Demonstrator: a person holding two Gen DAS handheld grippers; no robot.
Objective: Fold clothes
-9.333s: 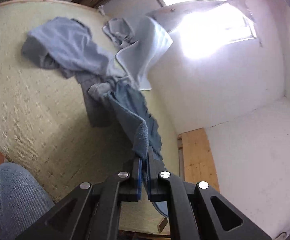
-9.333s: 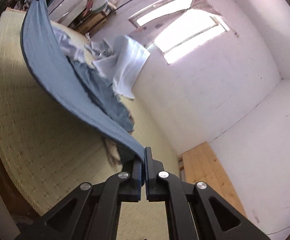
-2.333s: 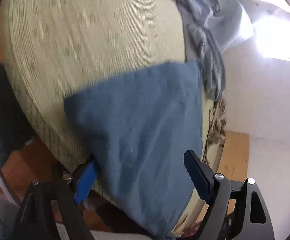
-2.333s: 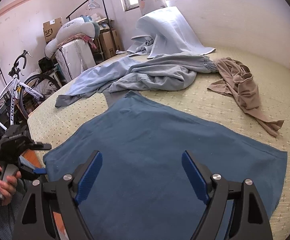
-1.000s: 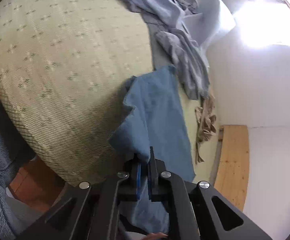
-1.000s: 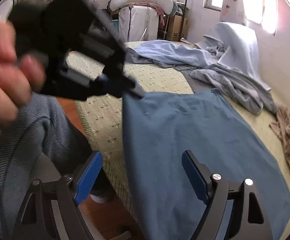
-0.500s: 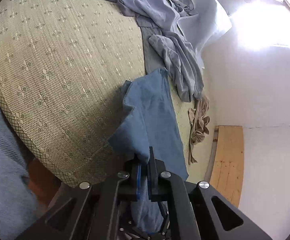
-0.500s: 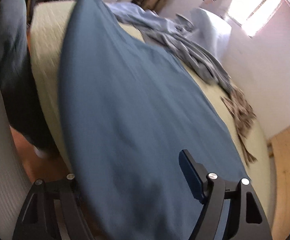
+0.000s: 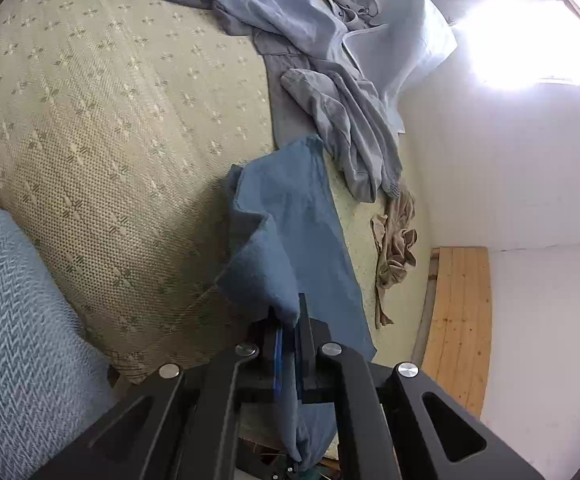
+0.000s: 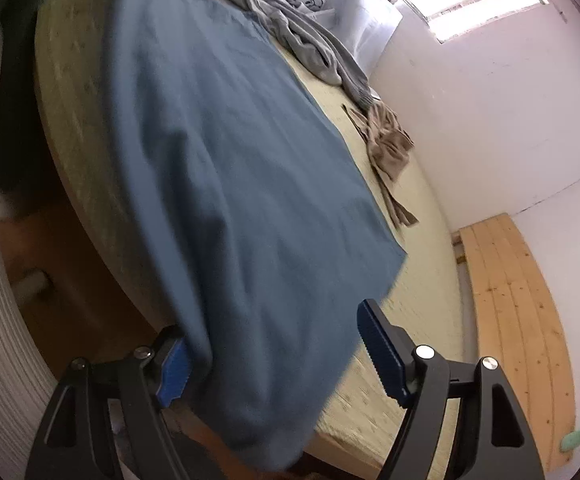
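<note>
So I have one corner of the blue cloth (image 9: 290, 232) pinched tight in my left gripper (image 9: 288, 344), its jaws pressed together on the bunched fabric, and that corner lifts off the woven mat (image 9: 102, 128) of the bed. The rest of the cloth lies spread over the mat and droops over the near edge of the bed in the right wrist view. My right gripper (image 10: 274, 360) stands wide apart, with the hanging hem between its blue pads (image 10: 377, 340) but neither pad pressing on it. I judge I am at the second-corner grab, before any fold is made. Next I need to settle the right jaws on a single layer at the hem corner and close, then lift both corners together.

The bed edge runs just under the right jaws, so I must come in from the side, not down into the frame. Beyond the cloth, the grey-blue garments (image 9: 341, 120) and a tan garment (image 10: 385, 140) lie near its far edge. The open mat to the left gives room to carry the fold.
</note>
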